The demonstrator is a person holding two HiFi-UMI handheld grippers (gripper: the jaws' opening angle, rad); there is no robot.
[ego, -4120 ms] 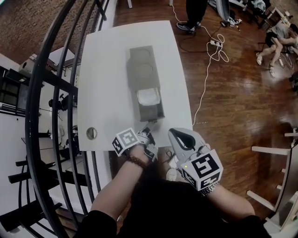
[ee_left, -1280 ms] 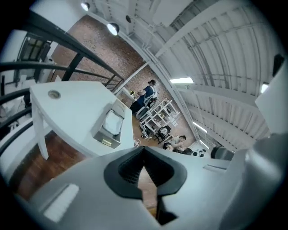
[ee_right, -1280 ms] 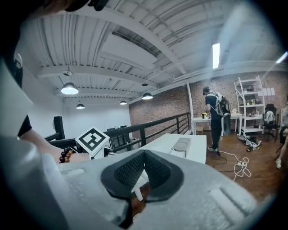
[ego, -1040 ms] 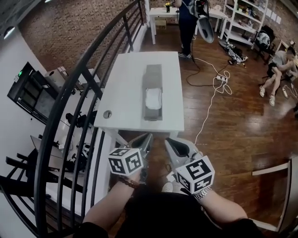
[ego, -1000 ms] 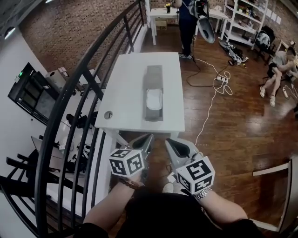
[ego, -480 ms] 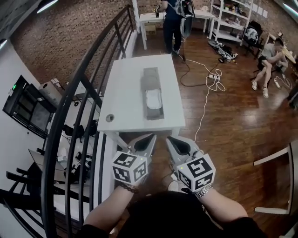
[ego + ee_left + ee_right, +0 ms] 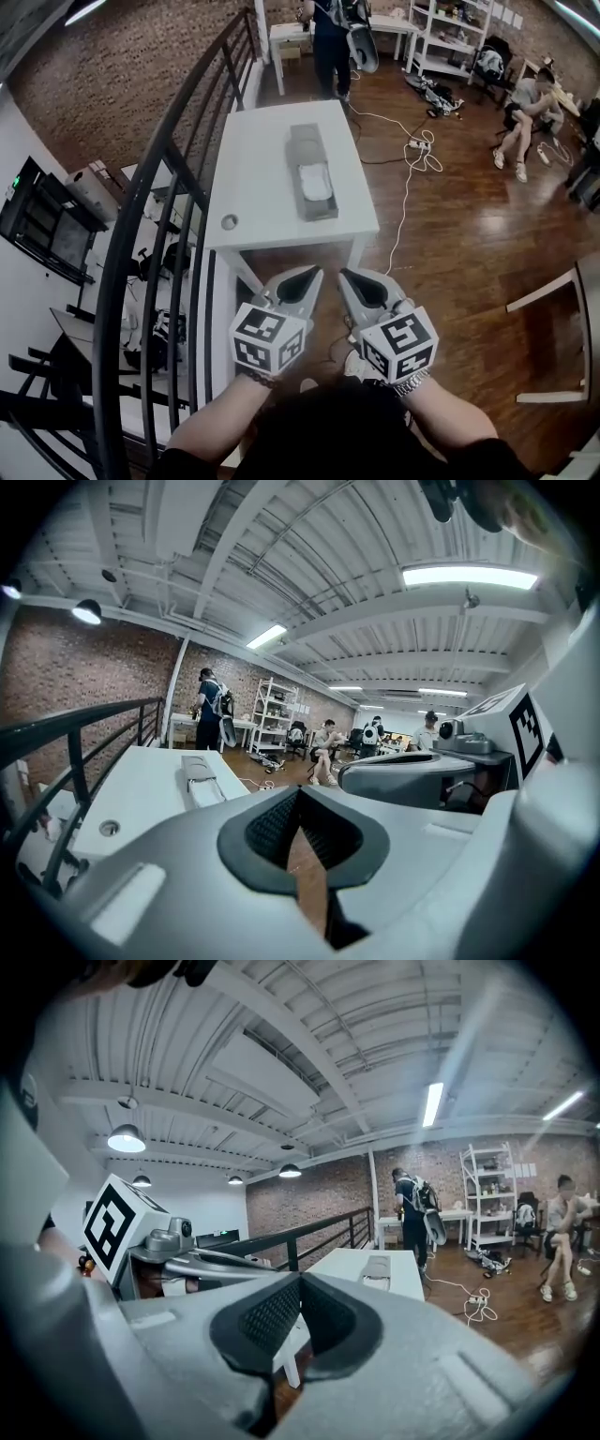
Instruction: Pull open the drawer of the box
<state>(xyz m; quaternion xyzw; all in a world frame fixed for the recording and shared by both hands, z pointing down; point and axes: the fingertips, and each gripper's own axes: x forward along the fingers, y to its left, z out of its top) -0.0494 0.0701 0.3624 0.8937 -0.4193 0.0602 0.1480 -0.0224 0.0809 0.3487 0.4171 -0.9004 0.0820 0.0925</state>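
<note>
A white table (image 7: 262,178) stands at my twelve o'clock on the wooden floor (image 7: 469,253), with a round metal-rimmed hole (image 7: 229,222) near its seven o'clock corner. A black railing (image 7: 129,225) curves from my nine o'clock up toward eleven, a brick wall (image 7: 122,75) beyond it. A white cable (image 7: 405,202) trails over the floor at one o'clock to a power strip (image 7: 419,144). Past the table a person (image 7: 330,37) stands by a second white table (image 7: 286,33). White shelves (image 7: 450,37) sit at one o'clock, and another person (image 7: 525,103) sits at two o'clock.
</note>
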